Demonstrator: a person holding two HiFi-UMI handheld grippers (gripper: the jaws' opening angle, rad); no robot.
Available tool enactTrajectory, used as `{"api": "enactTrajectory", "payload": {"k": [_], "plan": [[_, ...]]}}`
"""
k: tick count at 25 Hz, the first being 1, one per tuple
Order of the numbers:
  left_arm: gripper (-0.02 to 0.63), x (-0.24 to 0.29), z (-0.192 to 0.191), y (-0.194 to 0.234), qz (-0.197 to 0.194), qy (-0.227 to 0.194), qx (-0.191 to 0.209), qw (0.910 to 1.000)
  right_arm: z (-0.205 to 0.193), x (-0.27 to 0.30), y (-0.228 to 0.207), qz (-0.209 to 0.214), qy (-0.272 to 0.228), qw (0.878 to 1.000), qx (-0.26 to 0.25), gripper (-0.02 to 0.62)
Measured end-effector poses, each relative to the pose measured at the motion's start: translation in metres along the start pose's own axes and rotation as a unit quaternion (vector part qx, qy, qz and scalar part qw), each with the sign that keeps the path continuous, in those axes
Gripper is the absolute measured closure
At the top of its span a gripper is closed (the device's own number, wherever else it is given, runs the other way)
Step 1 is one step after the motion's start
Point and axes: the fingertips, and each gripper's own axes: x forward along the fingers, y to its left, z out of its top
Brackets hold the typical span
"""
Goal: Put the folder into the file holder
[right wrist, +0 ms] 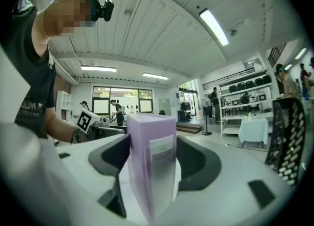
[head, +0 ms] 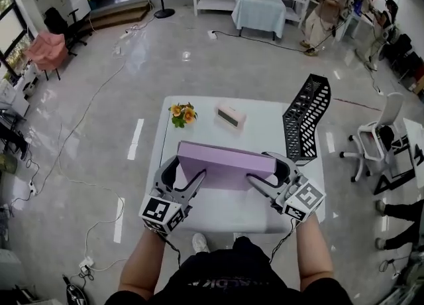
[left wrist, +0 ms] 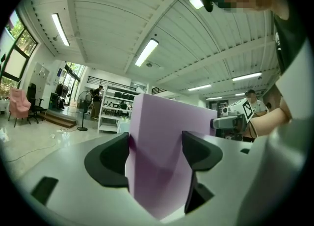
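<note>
The purple folder (head: pixel 225 164) is a thick box file held crosswise over the front half of the white table (head: pixel 218 217). My left gripper (head: pixel 187 166) grips its left end and my right gripper (head: pixel 265 168) grips its right end. In the left gripper view the folder (left wrist: pixel 162 151) fills the gap of the left gripper (left wrist: pixel 157 156), with a pad against each side. In the right gripper view its labelled spine (right wrist: pixel 152 161) sits between the pads of the right gripper (right wrist: pixel 149 158). The black mesh file holder (head: pixel 306 118) stands at the table's right edge, beyond and to the right of the folder, and shows as the file holder (right wrist: pixel 287 131) at far right.
A small pot of flowers (head: pixel 182 114) and a pink box (head: pixel 230 116) sit at the table's far side. A white office chair (head: pixel 377 141) stands to the right of the table. Cables run over the floor on the left, and people stand at the back right.
</note>
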Motion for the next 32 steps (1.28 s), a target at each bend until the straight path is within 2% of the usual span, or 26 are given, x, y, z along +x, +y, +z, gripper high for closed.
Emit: {"api": "enactTrajectory", "payload": {"k": [8, 15, 32], "plan": [[0.270, 0.000, -0.002, -0.001, 0.032, 0.005, 0.001, 0.9995, -0.001, 0.025, 0.005, 0.090, 0.016, 0.996, -0.024, 0.307], [0.272, -0.005, -0.005, -0.006, 0.052, 0.007, -0.003, 0.9986, -0.013, 0.029, 0.022, 0.134, 0.045, 0.987, -0.073, 0.351], [0.287, -0.016, -0.001, -0.002, 0.085, 0.019, 0.001, 0.9962, -0.013, 0.027, 0.041, 0.102, 0.040, 0.987, -0.115, 0.417]]}}
